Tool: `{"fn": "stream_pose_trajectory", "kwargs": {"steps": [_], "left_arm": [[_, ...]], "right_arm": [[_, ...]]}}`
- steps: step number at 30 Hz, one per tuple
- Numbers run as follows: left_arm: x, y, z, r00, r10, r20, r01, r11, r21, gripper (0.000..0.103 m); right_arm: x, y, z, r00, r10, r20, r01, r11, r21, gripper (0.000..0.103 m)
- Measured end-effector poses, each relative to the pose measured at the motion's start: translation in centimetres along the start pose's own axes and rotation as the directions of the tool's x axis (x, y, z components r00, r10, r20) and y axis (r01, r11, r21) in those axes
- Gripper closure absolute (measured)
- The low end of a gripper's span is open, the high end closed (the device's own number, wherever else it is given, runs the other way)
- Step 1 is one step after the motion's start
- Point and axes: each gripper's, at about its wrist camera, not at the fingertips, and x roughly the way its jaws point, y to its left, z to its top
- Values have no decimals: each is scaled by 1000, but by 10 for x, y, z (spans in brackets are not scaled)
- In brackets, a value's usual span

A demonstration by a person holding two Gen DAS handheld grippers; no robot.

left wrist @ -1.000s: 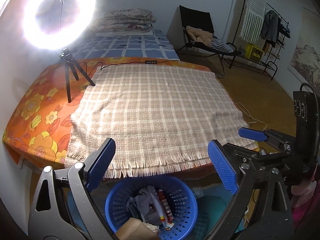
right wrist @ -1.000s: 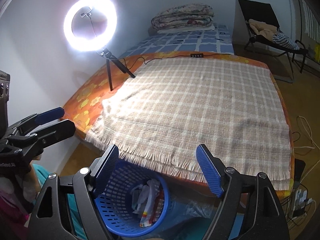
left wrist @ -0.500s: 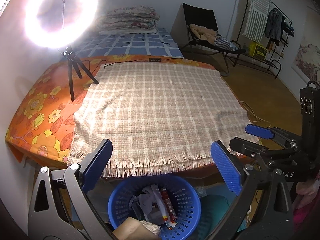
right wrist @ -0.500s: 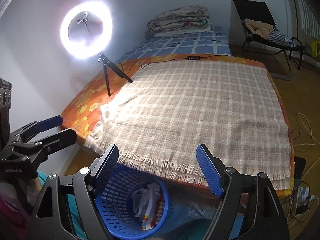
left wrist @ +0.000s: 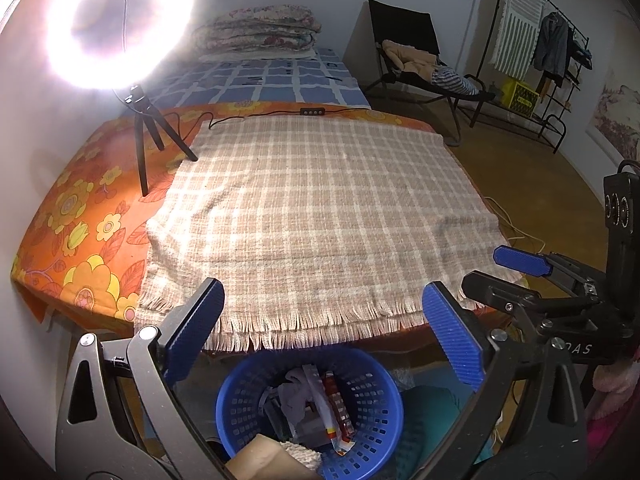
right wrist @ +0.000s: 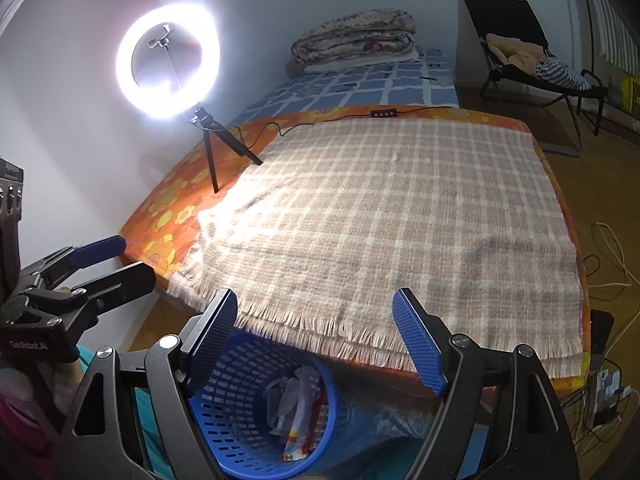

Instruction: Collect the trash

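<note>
Hovering with jaws wide and empty, both the left gripper (left wrist: 324,336) and right gripper (right wrist: 316,336) risked knocking over the blue basket (left wrist: 376,400), trash (left wrist: 316,400) piled inside, just below the blanket (left wrist: 320,220) fringe.

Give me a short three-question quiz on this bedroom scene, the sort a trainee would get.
1. True or false: the left gripper holds a piece of trash.
2. Where does the collected trash lie? A) on the plaid blanket B) in the blue basket C) on the folding chair
3. What stands on the orange floral sheet, beside the blanket?

Key
1. False: both it and the right gripper are open and empty.
2. B
3. A lit ring light on a small tripod.
</note>
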Motion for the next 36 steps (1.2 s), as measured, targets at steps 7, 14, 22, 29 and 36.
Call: {"fn": "stream_pose_trajectory", "kwargs": {"steps": [7, 14, 22, 29, 36], "left_arm": [[1, 0, 0, 1000, 0, 0, 0, 1000, 1, 2], [2, 0, -1, 1000, 1, -2, -1, 1000, -1, 2], [9, 0, -4, 1000, -4, -16, 4, 1000, -3, 2], [16, 2, -3, 999, -3, -34, 2, 1000, -10, 2], [26, 5, -3, 998, -5, -56, 4, 1000, -19, 2]], "right_arm": [[3, -1, 0, 1000, 3, -4, -3, 1000, 9, 23], [4, -1, -1, 1000, 2, -6, -2, 1000, 12, 23], [6, -1, -2, 1000, 3, -11, -3, 1000, 14, 23], [10, -2, -2, 1000, 2, -16, -1, 1000, 26, 23], [14, -4, -3, 1000, 0, -23, 1, 999, 38, 23]]}}
